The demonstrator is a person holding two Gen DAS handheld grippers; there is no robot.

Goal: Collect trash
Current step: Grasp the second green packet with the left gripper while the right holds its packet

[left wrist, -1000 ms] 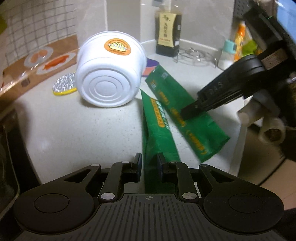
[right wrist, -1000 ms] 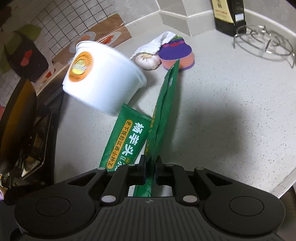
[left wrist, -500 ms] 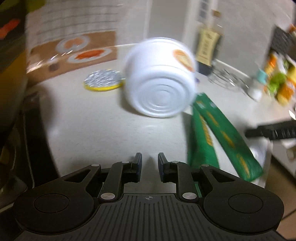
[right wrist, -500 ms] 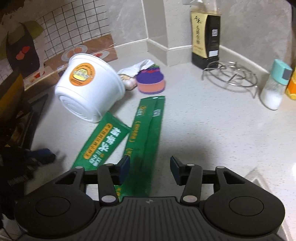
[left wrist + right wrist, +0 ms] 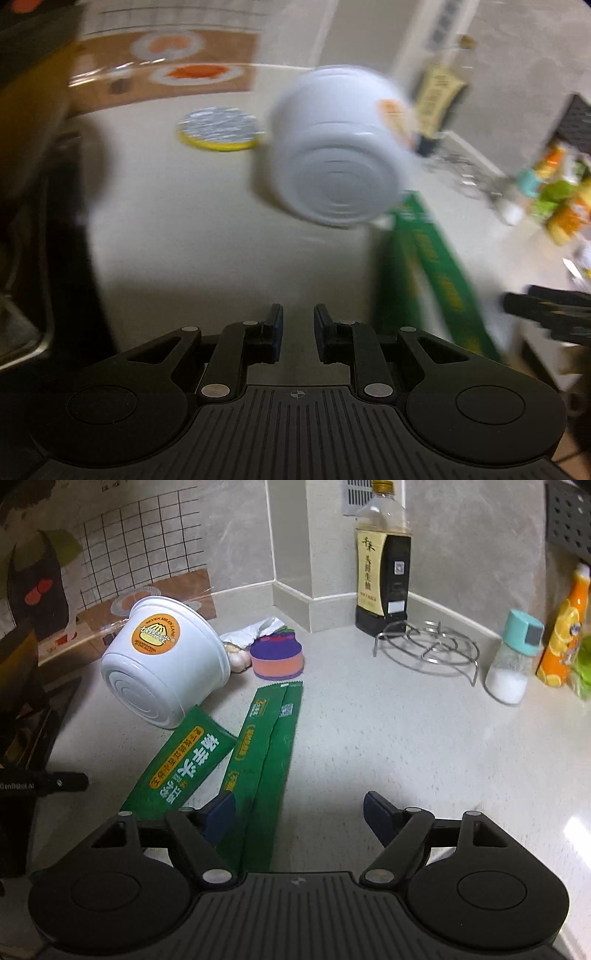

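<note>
A white paper bowl (image 5: 166, 661) with an orange sticker lies on its side on the counter; it is blurred in the left wrist view (image 5: 340, 162). Two green snack wrappers lie in front of it: a short one (image 5: 184, 764) and a long one (image 5: 266, 760), both also in the left wrist view (image 5: 428, 273). A foil lid (image 5: 219, 129) lies left of the bowl. My right gripper (image 5: 299, 812) is open and empty above the long wrapper's near end. My left gripper (image 5: 298, 328) is slightly open and empty, left of the wrappers.
Garlic with a white wrapper (image 5: 251, 635) and a purple-orange sponge (image 5: 277, 657) lie behind the bowl. A soy sauce bottle (image 5: 384, 572), wire trivet (image 5: 428, 646), salt shaker (image 5: 513, 657) and orange bottle (image 5: 565, 624) stand at the back right. A stove (image 5: 26, 716) is on the left.
My right gripper let go of the long green wrapper, opened wide and drew back. The wrapper now lies flat. My left gripper swung left, away from the wrappers.
</note>
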